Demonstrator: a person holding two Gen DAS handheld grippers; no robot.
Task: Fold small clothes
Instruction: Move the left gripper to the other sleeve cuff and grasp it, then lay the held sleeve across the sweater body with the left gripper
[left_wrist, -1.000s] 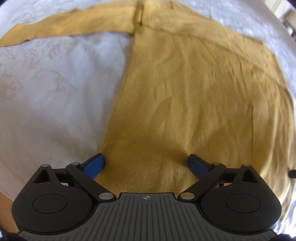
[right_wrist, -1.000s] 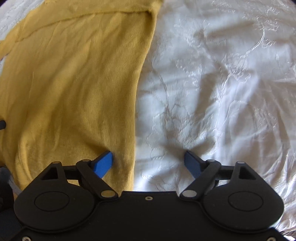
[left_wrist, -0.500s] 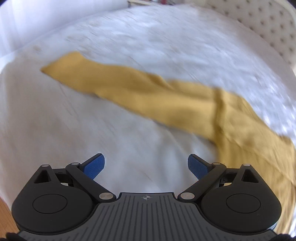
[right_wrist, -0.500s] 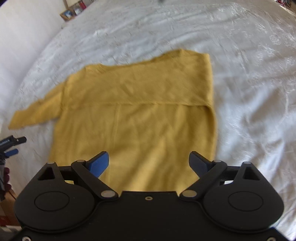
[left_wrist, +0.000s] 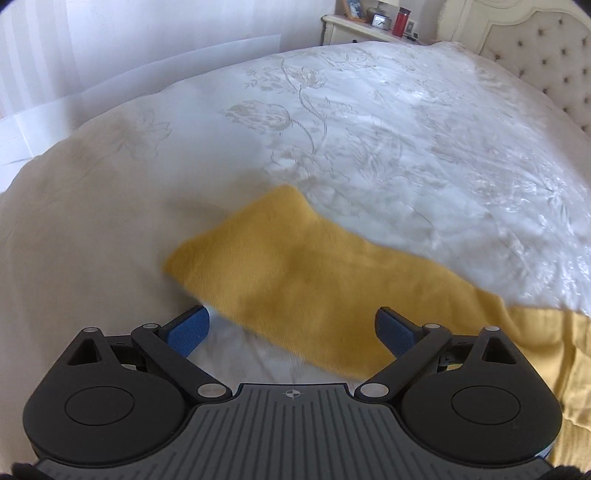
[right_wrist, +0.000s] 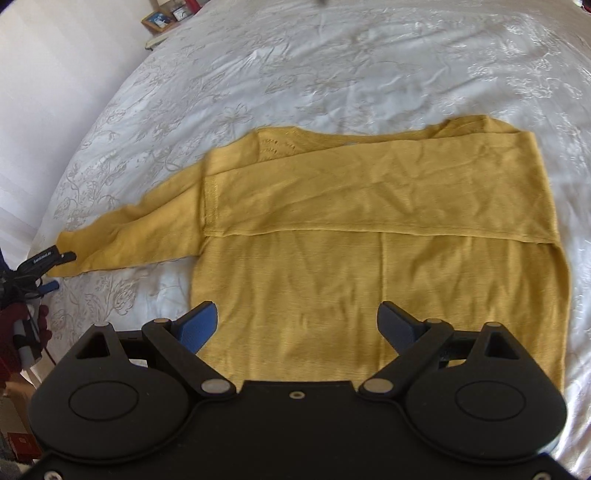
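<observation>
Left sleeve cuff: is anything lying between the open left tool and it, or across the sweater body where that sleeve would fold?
Nothing visible. The left tool is open just short of the sleeve cuff, with only bare bedspread around it. In the right wrist view the sweater body lies flat, carrying only its own already folded right sleeve.

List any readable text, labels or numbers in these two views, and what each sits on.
White lettering on the left gripper, seen at the right wrist view's left edge: too small to read.
Red can on the nightstand: no legible label.
Yellow sweater: no tag or print visible.
</observation>
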